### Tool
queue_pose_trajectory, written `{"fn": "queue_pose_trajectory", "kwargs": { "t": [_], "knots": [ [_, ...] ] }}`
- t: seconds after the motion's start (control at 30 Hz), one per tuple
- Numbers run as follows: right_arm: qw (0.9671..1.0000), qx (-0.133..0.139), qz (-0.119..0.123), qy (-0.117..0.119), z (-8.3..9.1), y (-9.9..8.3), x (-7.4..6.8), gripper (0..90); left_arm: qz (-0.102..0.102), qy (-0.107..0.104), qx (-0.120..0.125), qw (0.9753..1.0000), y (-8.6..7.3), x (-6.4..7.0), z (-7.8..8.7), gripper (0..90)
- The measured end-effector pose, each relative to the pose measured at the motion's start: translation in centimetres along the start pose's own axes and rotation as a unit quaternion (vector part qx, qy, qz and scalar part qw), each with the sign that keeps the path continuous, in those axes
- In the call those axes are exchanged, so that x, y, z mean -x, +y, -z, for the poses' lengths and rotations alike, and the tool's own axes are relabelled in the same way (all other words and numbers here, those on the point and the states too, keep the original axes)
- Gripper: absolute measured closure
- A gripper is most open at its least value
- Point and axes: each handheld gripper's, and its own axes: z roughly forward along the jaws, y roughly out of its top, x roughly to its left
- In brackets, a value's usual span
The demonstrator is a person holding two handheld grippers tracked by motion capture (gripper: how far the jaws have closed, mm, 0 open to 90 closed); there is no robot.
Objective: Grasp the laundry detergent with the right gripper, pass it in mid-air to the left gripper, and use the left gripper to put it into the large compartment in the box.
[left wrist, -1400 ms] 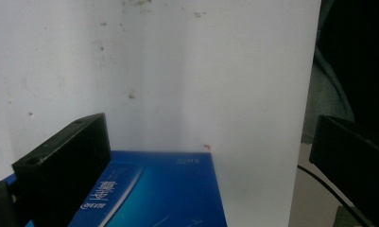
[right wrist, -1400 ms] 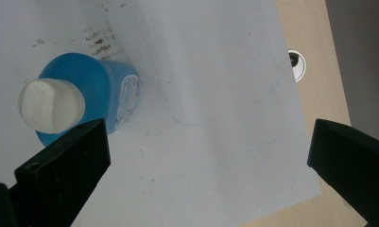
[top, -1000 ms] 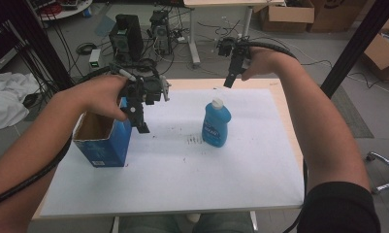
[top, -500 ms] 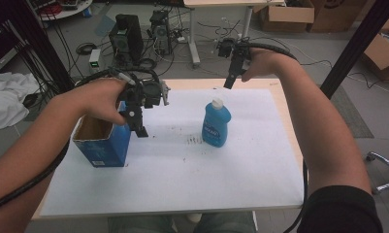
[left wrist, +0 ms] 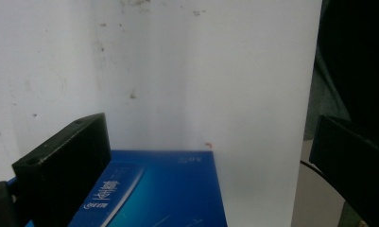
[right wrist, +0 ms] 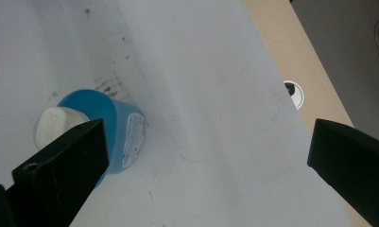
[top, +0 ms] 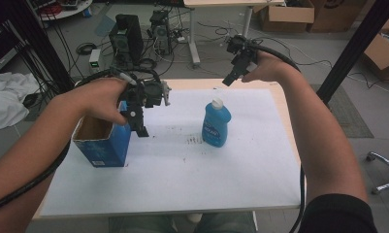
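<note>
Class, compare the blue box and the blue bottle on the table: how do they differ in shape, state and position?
The blue box is rectangular with flat sides; the blue bottle is rounded and narrows to a neck. The box stands open at the top, showing a brown inside, while the bottle is closed with a white cap. The box sits beside the left gripper; the bottle stands nearer the table's middle, apart from both grippers. Both are blue and upright.
</note>
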Motion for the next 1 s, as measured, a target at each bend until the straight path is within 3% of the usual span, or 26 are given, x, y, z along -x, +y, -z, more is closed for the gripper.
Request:
{"fn": "queue_pose_trajectory", "kwargs": {
  "t": [0.07,0.1,0.2,0.27,0.3,0.37,0.5,0.77,1.0],
  "knots": [
    [0.9993,0.034,-0.017,0.001,0.4,-0.9,0.4,0.0,-0.001,0.001,0.001,1.0000,0.1,0.1,0.0,0.1],
    [0.9993,0.034,-0.017,0.001,0.4,-0.9,0.4,0.0,-0.002,0.001,0.002,1.0000,0.1,0.2,0.1,0.1],
    [0.9969,0.068,-0.038,-0.013,0.9,-2.3,0.7,0.0,-0.004,0.004,0.002,1.0000,0.1,0.4,0.2,0.1],
    [0.9933,0.093,-0.057,-0.038,1.3,-3.4,0.8,0.0,-0.005,0.006,0.004,1.0000,0.0,0.4,0.2,0.1],
    [0.9898,0.116,-0.068,-0.047,1.5,-4.5,0.7,0.0,-0.005,0.008,0.004,1.0000,0.0,0.4,0.2,0.1],
    [0.9883,0.123,-0.070,-0.057,1.6,-5.0,0.6,0.0,-0.004,0.009,0.007,0.9999,-0.1,0.4,0.3,0.1],
    [0.9816,0.161,-0.087,-0.056,1.6,-7.1,-0.1,0.0,-0.008,0.010,0.013,0.9998,-0.1,0.4,0.1,0.1],
    [0.9714,0.208,-0.101,-0.056,0.8,-11.2,-2.2,0.0,-0.014,0.012,0.017,0.9997,-0.3,0.9,0.2,0.1],
    [0.9618,0.248,-0.107,-0.044,-1.3,-14.3,-5.1,0.0,-0.010,0.015,0.020,0.9996,-0.8,1.1,0.3,0.1]
  ]
}}
